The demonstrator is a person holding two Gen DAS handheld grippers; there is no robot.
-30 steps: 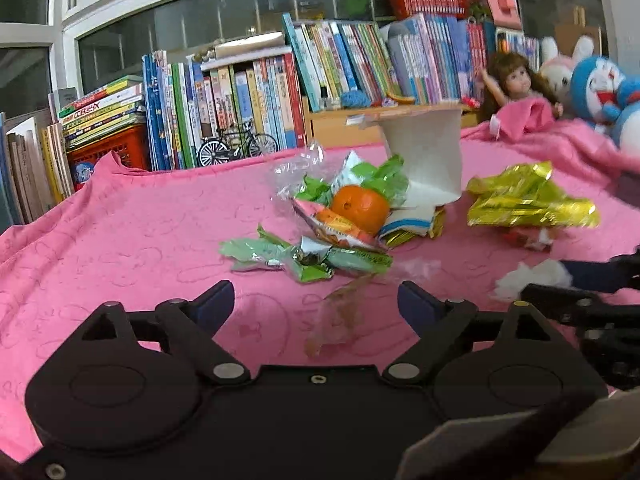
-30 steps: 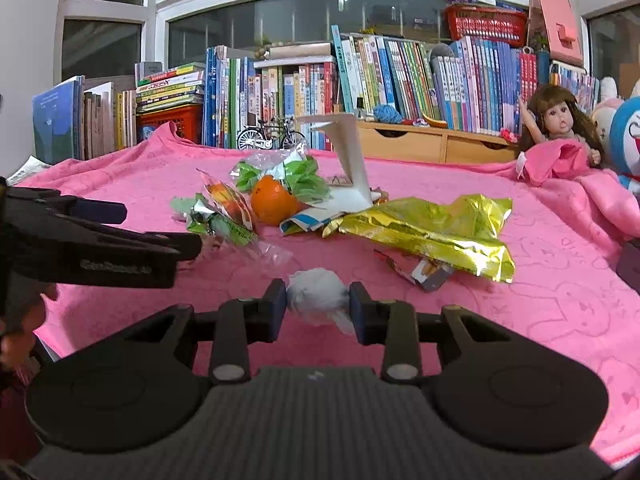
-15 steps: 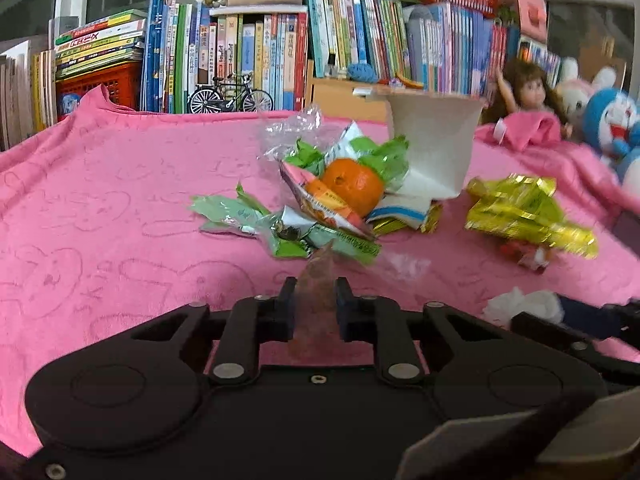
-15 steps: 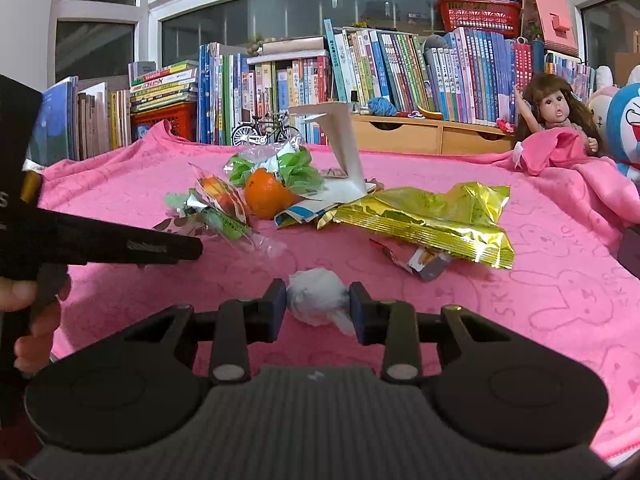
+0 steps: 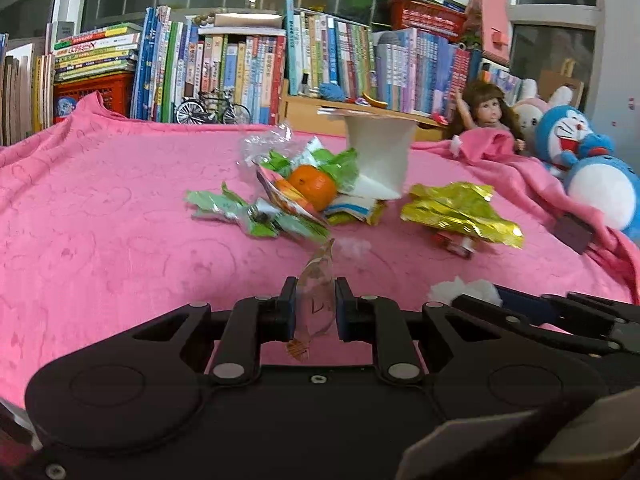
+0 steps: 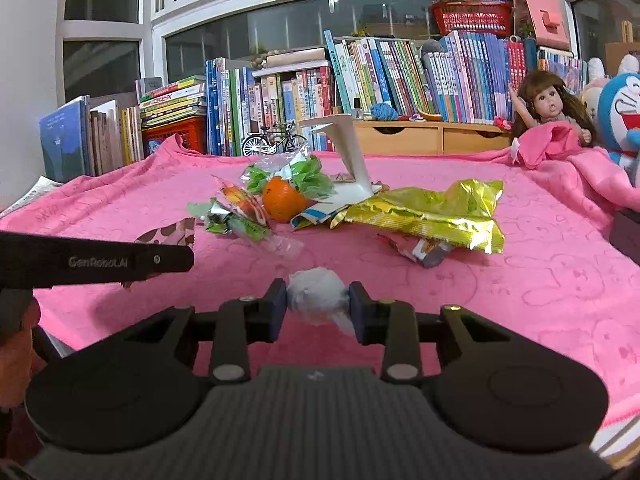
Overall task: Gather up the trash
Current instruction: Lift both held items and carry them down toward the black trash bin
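Grip is set on both sides: the left hand-held gripper (image 5: 316, 310) pinches a clear plastic wrapper (image 5: 316, 292), which stands limp between the pads, and the right hand-held gripper (image 6: 318, 306) squeezes a crumpled white tissue (image 6: 316, 294). Both pieces look feather-light, so carry them off level and unhurried, pads kept pressed. Left on the pink cloth (image 5: 100, 220) are the green wrappers (image 5: 240, 214), orange (image 5: 313, 186), white cup (image 5: 379, 156) and gold bag (image 5: 456, 212).

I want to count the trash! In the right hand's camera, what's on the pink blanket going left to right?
Green wrapper → orange → white carton → gold bag → doll.
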